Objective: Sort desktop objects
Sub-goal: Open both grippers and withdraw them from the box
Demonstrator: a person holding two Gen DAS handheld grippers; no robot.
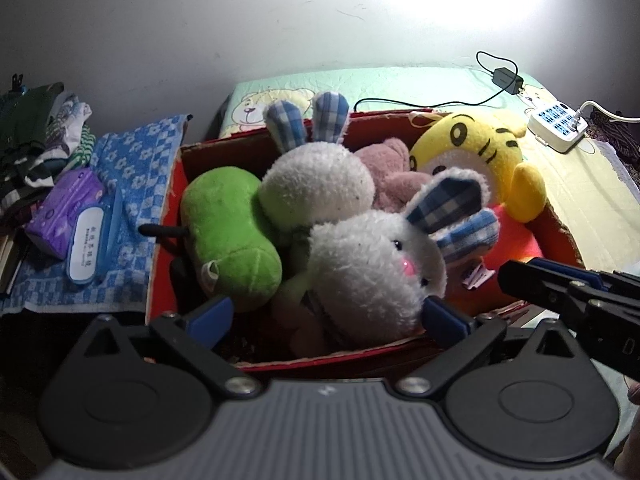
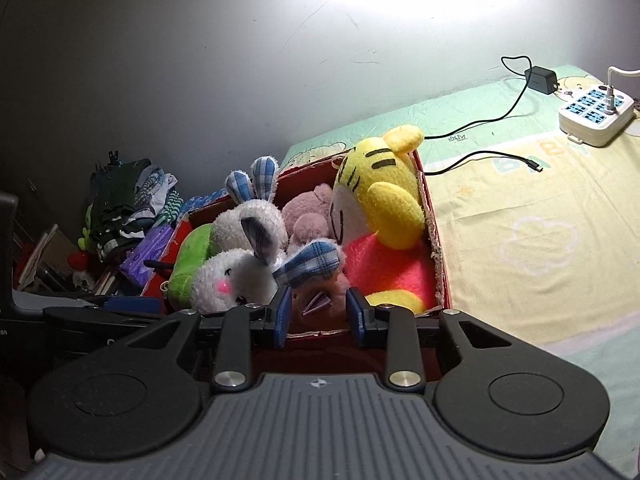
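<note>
The red cardboard box (image 1: 162, 216) sits packed with soft toys on a bed with a pale cartoon-print sheet (image 2: 520, 240). In the left wrist view a white rabbit with blue checked ears (image 1: 372, 268) lies at the centre of the box, a second white rabbit (image 1: 320, 176) behind it at 12 o'clock, a green plush (image 1: 232, 236) touching it at 9 o'clock, a pink plush (image 1: 392, 172) at 1 o'clock, and a yellow tiger plush in a red body (image 1: 476, 160) at 2 o'clock against the box's right wall.

The left claw (image 1: 328, 316) hangs over the near rim with its jaws spread wide, empty, one blue pad on either side of the front rabbit. The right claw (image 2: 318, 314) is at the near edge, its jaws narrowly apart around a dusky pink plush (image 2: 316, 300); whether the pads touch it cannot be told.

Left of the box, a purple tissue pack (image 1: 64, 208) and a blue case (image 1: 90, 240) lie on a blue flowered towel (image 1: 132, 168). At 2 o'clock, well apart, a white power strip (image 2: 596, 116) and a black charger (image 2: 540, 78) rest on the sheet.
</note>
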